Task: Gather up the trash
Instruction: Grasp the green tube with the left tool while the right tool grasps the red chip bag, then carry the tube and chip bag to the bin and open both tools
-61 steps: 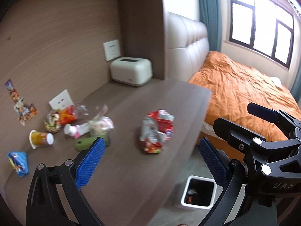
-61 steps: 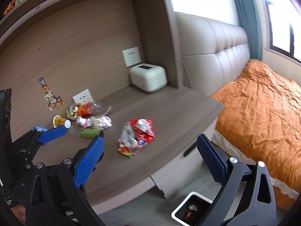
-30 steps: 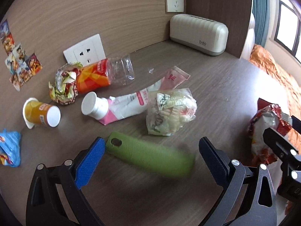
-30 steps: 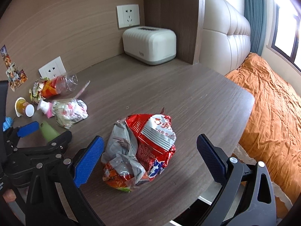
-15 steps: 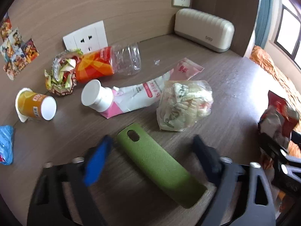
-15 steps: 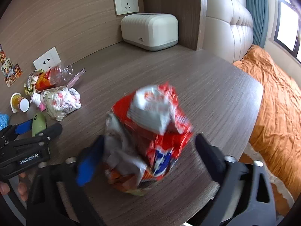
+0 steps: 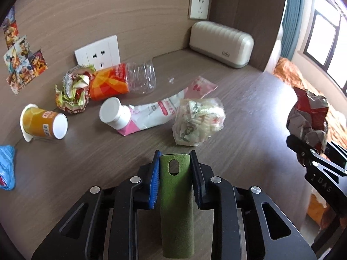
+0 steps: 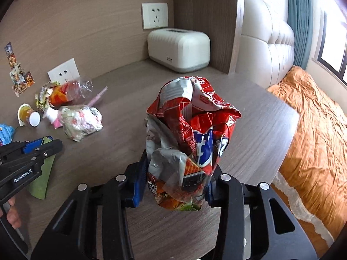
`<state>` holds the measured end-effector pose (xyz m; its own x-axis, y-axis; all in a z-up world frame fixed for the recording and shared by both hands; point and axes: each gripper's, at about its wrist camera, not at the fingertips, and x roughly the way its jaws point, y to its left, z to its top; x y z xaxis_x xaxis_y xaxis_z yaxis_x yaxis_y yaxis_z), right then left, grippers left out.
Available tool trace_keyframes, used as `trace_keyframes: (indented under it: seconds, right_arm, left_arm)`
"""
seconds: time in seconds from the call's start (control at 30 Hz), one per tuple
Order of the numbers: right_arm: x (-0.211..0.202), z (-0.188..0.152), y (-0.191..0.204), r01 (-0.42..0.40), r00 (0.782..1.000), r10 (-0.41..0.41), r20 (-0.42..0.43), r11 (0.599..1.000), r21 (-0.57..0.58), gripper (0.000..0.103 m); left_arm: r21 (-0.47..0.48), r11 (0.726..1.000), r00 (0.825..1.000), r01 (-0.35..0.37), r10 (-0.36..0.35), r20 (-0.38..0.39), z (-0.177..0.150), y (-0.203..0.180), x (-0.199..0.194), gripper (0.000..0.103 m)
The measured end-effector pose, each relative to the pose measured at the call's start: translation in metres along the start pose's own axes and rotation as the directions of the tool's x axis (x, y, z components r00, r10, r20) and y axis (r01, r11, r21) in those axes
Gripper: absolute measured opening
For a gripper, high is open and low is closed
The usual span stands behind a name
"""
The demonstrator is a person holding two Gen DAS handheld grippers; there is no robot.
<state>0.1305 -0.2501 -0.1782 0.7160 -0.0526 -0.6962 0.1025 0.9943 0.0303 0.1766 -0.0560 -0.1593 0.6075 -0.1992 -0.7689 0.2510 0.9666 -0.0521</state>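
Observation:
My left gripper (image 7: 174, 173) is shut on a flat green felt sleeve (image 7: 176, 208) and holds it over the wooden desk (image 7: 249, 99). My right gripper (image 8: 175, 184) is shut on a crumpled red and silver snack bag (image 8: 190, 138), lifted above the desk; the bag also shows in the left wrist view (image 7: 308, 117). On the desk lie a crumpled clear wrapper (image 7: 198, 122), a pink and white tube (image 7: 149, 112), a crushed plastic bottle (image 7: 121, 82), a foil wrapper (image 7: 72, 91), an orange cup (image 7: 42, 122) and a blue wrapper (image 7: 6, 169).
A cream tissue box (image 7: 221, 43) stands at the desk's back right under a wall socket (image 7: 199, 5). Another socket (image 7: 97, 53) and stickers (image 7: 21, 56) are on the back wall. A bed with an orange cover (image 8: 314, 119) lies right of the desk.
Both grippers moved down to the desk and closed: the left on the green sleeve, the right on the red snack bag, which has been lifted off the desk.

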Motion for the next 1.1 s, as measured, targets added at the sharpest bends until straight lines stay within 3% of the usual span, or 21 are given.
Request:
trace_keyframes:
  seconds: [0.3,0.63,0.93,1.1]
  right_arm:
    - [-0.037,-0.002,-0.005,-0.032,0.998,0.031,0.053,0.999,0.005,0.044]
    - [-0.070,-0.020,-0.025,0.002,0.997,-0.004,0.075,1.000,0.026,0.044]
    - [-0.116,-0.036,-0.057,0.053,0.991,-0.060,0.118,0.997,0.057,0.044]
    - [-0.137,-0.057,-0.082,0.100,0.989,-0.109,0.104,0.992,0.080,0.044]
  left_arm:
    - [0.036,0.999,0.998,0.034,-0.036,0.042,0.000,-0.003,-0.035,0.025]
    - [0.113,0.991,0.994,0.067,-0.077,0.083,-0.004,-0.035,-0.058,0.025]
    - [0.193,0.970,0.977,0.145,-0.172,0.129,-0.001,-0.085,-0.100,0.025]
    - [0.271,0.938,0.961,0.216,-0.253,0.110,-0.008,-0.133,-0.111,0.025]
